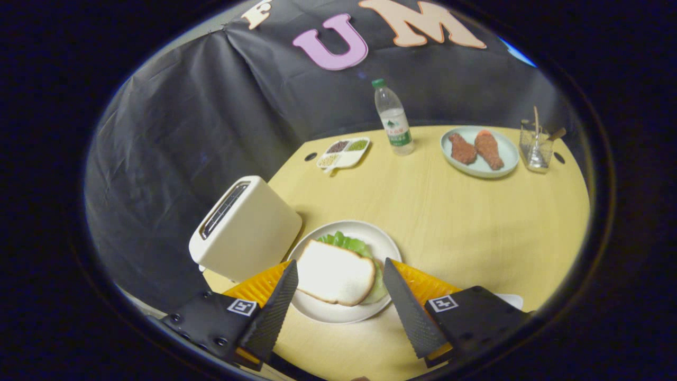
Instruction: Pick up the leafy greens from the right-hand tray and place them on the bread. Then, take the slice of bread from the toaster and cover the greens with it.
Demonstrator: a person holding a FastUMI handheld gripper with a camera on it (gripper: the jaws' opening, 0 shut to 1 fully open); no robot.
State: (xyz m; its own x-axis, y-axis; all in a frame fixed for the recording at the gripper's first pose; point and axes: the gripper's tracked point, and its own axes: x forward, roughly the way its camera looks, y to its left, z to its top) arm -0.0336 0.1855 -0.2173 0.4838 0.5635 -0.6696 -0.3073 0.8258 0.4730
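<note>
A slice of white bread lies on top of the leafy greens on a white plate. Green leaf edges stick out past the bread on its far side and its right side. My gripper is open, and its fingers stand wide apart on either side of the bread, above the plate. Neither finger touches the bread. The cream toaster stands just left of the plate, its slot dark.
On the far side of the yellow table stand a divided dish of seeds, a water bottle, a pale plate with two fried pieces and a glass with sticks. A white tray edge shows behind the right finger.
</note>
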